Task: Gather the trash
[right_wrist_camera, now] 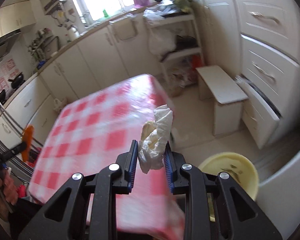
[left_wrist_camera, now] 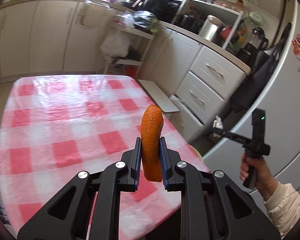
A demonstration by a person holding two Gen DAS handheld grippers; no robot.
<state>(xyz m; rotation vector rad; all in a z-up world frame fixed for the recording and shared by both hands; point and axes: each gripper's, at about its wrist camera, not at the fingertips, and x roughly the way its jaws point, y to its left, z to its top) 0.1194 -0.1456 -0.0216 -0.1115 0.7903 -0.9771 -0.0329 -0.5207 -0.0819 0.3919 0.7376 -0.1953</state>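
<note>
My left gripper point(left_wrist_camera: 150, 140) is shut on a long strip of orange peel point(left_wrist_camera: 152, 140), which stands upright between the blue pads above the table point(left_wrist_camera: 60, 124) with its pink and white checked cloth. In the right wrist view my right gripper point(right_wrist_camera: 152, 143) is shut on a crumpled white tissue point(right_wrist_camera: 157, 140) over the table's right edge. Low at the right of that view, on the floor beside the table, sits a pale yellow bin point(right_wrist_camera: 235, 172) with scraps inside. The left wrist view also catches the right gripper point(left_wrist_camera: 220, 129) off the table's right side, a hand point(left_wrist_camera: 256, 172) holding it, tissue point(left_wrist_camera: 218, 122) at its tip.
A small white stool point(right_wrist_camera: 222, 86) stands on the floor between the table and the white drawers point(right_wrist_camera: 266, 64). A white shelf rack point(right_wrist_camera: 176, 30) with bags is behind the table. A fridge point(left_wrist_camera: 280, 100) rises at the right. Kitchen cabinets point(left_wrist_camera: 40, 36) line the back wall.
</note>
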